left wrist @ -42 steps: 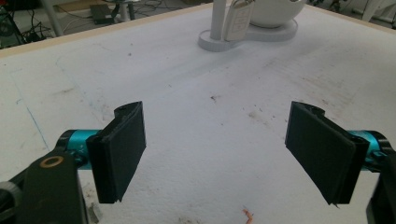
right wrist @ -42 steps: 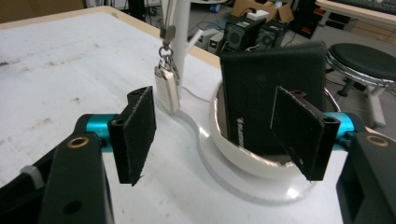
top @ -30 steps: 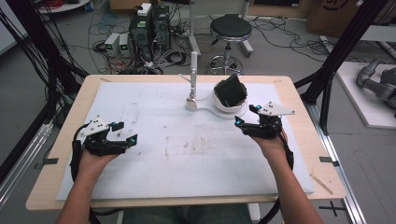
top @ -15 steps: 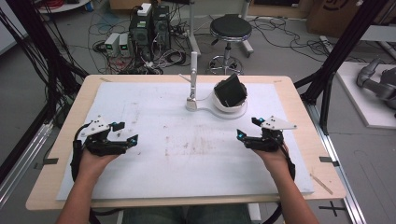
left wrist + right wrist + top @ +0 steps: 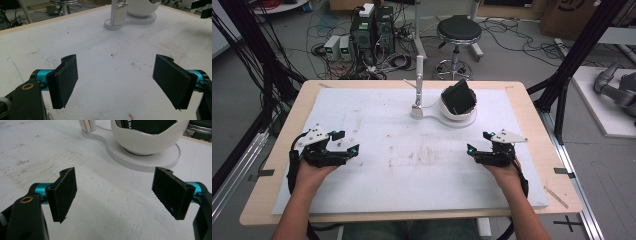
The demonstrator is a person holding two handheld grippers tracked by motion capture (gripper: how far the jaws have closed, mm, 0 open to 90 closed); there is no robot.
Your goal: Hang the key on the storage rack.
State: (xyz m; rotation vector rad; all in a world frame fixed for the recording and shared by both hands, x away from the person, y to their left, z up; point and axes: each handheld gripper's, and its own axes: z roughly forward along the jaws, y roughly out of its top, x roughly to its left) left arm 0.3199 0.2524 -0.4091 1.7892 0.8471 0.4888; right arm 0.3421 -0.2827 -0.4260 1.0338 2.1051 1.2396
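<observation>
As seen from the high view, the white bowl with its dark block was set far across the bench, nearer the right gripper than the left gripper. In the left gripper view, empty jaws were spread wide, the bowl lying far ahead and rightward. In the right gripper view, jaws just opened wide held nothing, the bowl close ahead, slightly right.

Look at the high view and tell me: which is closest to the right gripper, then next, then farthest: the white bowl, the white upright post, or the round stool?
From the right gripper:
1. White bowl, with a dark thing inside, just ahead on the table.
2. White upright post, farther ahead and to the left, on the same white base.
3. Round stool, on the floor beyond the table's far edge.
</observation>
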